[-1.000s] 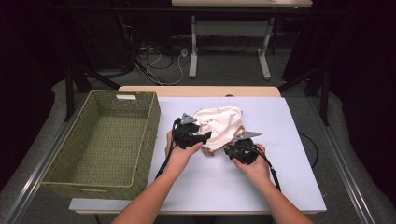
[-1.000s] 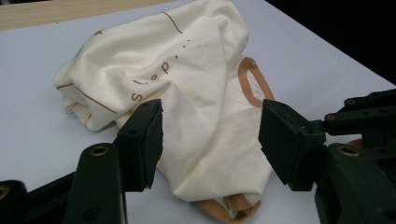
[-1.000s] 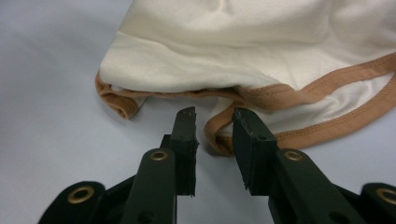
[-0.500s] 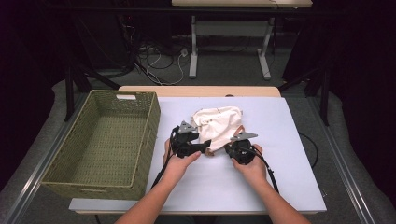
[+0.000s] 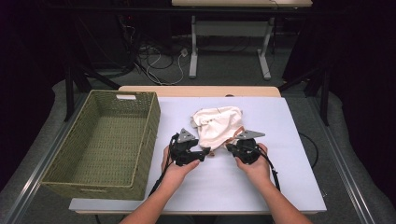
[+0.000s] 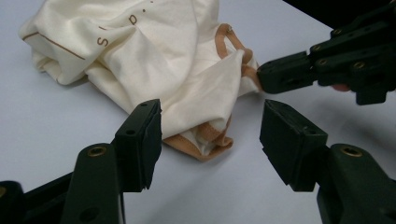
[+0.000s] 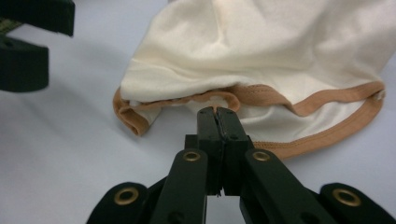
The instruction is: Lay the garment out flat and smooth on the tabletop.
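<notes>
Right hand-held gripper (image 7: 218, 112) has just closed its matte black jaws fully, pinching the tan ribbed hem of the cream garment (image 5: 217, 126). Left hand-held gripper (image 6: 210, 135) stands about half open with nothing between its blocky pads (image 6: 140, 140) — the cloth's folded corner lies just beyond them. Soft, crumpled jersey with tan edging and small printed letters, the garment sits in a rounded heap at the middle of the white tabletop (image 5: 289, 186) in the high view, its longer side running from upper left to lower right. At left stands a woven rectangular basket (image 5: 149, 121).
</notes>
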### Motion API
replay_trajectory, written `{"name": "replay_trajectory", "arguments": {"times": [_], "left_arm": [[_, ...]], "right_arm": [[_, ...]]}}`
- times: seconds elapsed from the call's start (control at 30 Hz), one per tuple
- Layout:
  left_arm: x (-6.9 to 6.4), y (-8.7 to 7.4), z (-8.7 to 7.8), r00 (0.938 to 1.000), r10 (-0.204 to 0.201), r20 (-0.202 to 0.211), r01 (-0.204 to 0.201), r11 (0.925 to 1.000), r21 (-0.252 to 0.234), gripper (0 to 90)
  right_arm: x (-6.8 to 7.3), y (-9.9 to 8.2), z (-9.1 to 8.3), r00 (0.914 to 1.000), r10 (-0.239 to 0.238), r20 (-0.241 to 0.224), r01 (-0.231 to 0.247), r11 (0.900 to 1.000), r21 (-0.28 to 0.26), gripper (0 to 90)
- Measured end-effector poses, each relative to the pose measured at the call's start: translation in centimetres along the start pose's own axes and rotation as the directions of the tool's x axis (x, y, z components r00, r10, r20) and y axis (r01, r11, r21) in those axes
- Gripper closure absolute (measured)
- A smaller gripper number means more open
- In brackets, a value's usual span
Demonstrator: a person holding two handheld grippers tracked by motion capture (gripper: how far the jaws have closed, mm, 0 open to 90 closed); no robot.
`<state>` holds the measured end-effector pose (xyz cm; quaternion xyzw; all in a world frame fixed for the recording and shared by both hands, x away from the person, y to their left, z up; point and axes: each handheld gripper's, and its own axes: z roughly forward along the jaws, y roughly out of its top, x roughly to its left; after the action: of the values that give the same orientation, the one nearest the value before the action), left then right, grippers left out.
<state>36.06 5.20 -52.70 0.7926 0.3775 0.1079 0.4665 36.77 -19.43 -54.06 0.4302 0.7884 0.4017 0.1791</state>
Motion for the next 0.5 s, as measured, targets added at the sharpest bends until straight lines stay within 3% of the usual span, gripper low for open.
{"name": "replay_trajectory", "arguments": {"times": [0.33, 0.5], "left_arm": [[-1.2, -1.4, 0.7, 0.9993, 0.027, 0.024, -0.028, 0.9992, 0.027, 41.7], [-1.9, -1.6, 1.3, 0.9972, 0.061, 0.042, -0.063, 0.997, 0.046, 44.1]], "right_arm": [[-0.8, 0.8, -2.8, 0.9998, 0.016, -0.008, -0.016, 0.9987, -0.048, 89.7], [-1.4, 0.9, -3.9, 0.9999, 0.012, 0.009, -0.011, 0.9977, -0.067, 89.6]]}}
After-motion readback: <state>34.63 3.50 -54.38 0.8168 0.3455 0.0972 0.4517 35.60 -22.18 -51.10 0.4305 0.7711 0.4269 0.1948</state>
